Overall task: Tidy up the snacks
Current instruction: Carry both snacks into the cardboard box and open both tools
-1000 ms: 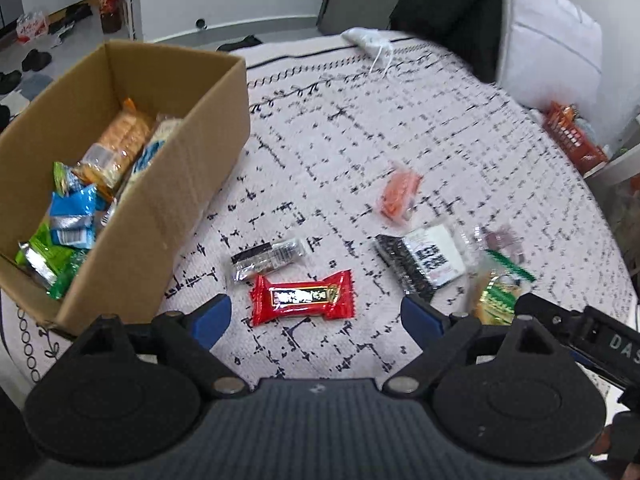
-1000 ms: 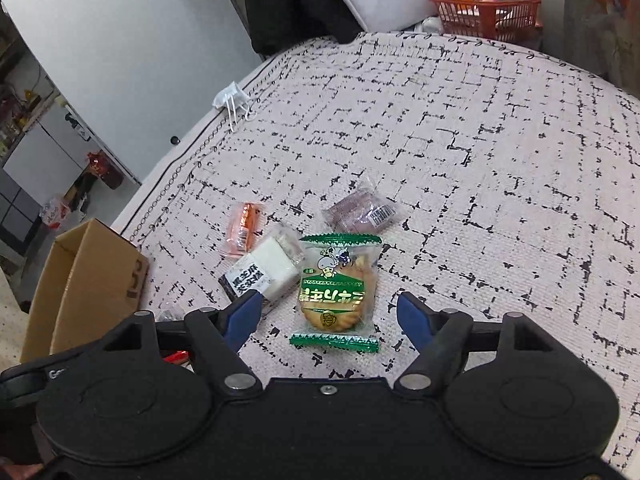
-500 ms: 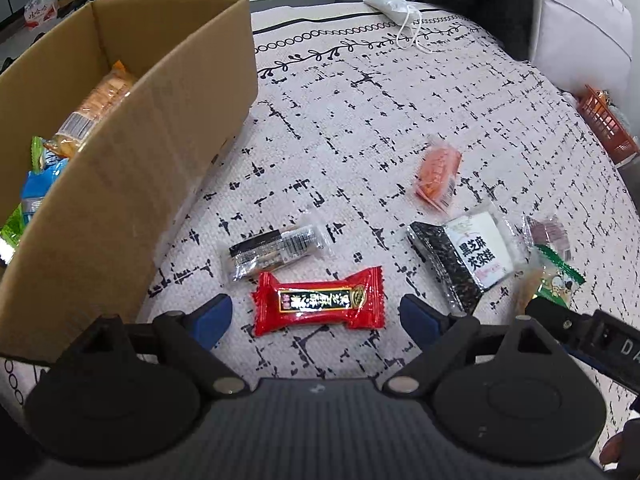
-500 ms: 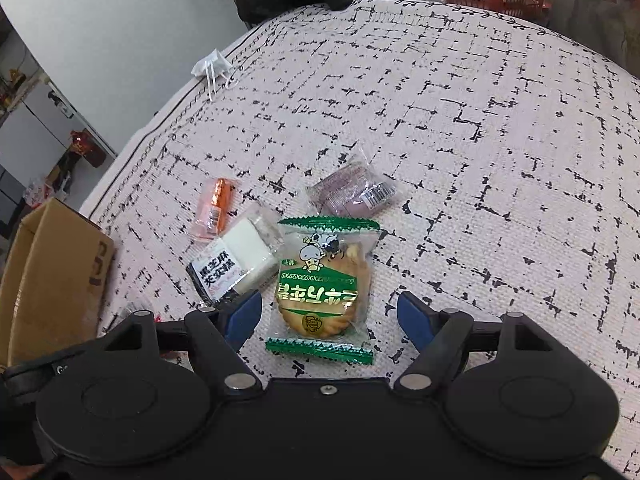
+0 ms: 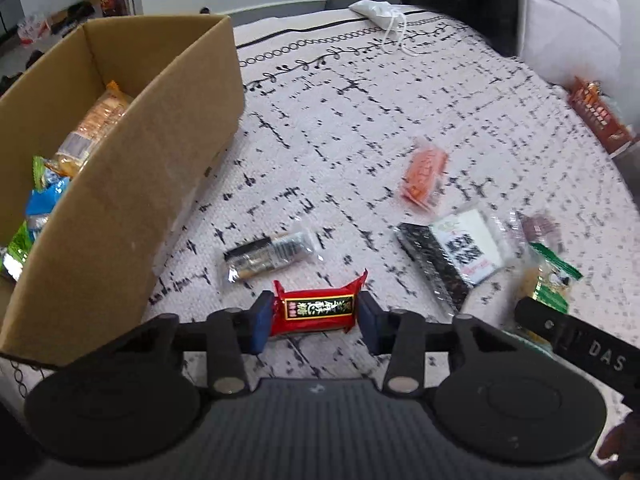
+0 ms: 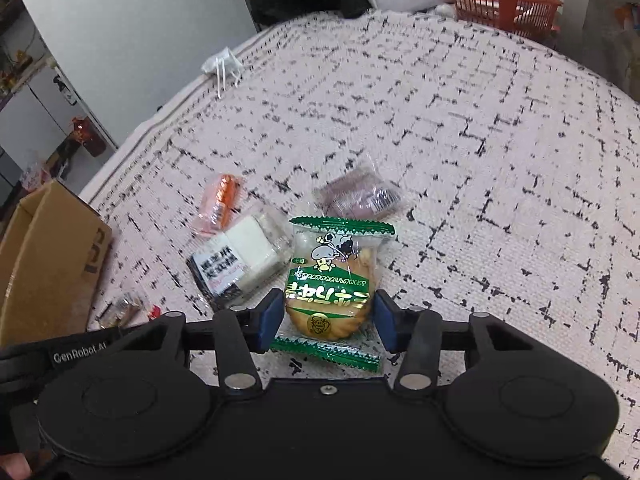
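Note:
On the patterned bedspread lies a red snack bar, between the blue pads of my left gripper. Its jaws are closing, and the pads press the wrapper's ends so that they curl up. My right gripper is closing too, with its pads against the sides of a green-edged cookie packet. A cardboard box stands to the left with several snacks inside. Loose on the cover are a silver-black packet, an orange packet, a black-and-white packet and a purple one.
An orange basket sits past the bed's far edge. A white drawstring pouch lies near the far hem. A white pillow and dark fabric lie at the back right. The bedspread beyond the snacks is bare.
Both grippers have narrowed from wide open onto their packets, the left on the red bar, the right on the cookie packet. The red bar's wrapper ends now curl upward.

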The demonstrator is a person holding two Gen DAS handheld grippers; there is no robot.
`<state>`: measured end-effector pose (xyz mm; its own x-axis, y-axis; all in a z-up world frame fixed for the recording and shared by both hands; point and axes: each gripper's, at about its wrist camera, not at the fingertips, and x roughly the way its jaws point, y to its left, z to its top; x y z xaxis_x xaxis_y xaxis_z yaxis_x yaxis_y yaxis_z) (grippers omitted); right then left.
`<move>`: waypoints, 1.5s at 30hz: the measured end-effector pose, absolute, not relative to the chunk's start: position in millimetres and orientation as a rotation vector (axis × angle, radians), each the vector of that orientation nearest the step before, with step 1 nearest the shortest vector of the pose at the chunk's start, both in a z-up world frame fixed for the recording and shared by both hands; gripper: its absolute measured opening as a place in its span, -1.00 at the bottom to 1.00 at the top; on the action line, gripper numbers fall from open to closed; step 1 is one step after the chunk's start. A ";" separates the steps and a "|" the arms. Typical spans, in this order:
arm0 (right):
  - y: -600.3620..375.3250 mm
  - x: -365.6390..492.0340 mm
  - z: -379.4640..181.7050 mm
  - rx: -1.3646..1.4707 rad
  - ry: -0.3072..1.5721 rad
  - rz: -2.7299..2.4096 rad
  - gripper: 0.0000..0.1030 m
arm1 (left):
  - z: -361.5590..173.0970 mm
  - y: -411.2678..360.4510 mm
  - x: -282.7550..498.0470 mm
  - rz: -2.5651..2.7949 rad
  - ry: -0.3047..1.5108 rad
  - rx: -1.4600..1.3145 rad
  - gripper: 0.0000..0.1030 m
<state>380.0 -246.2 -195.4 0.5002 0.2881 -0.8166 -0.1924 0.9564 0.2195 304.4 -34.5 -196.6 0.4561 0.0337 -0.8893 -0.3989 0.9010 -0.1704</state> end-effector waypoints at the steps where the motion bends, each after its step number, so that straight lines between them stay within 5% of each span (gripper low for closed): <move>1: -246.1 378.9 -192.1 0.107 0.998 0.294 -0.08 | -194.1 -34.7 302.4 0.273 1.066 -0.386 -0.17; 24: -187.3 336.6 -115.1 0.071 0.808 0.478 -0.08 | -98.3 1.5 258.1 0.246 0.854 -0.412 -0.17; 45: -119.9 310.0 -94.8 0.019 0.727 0.570 -0.08 | -81.1 88.8 225.0 0.339 0.800 -0.501 -0.17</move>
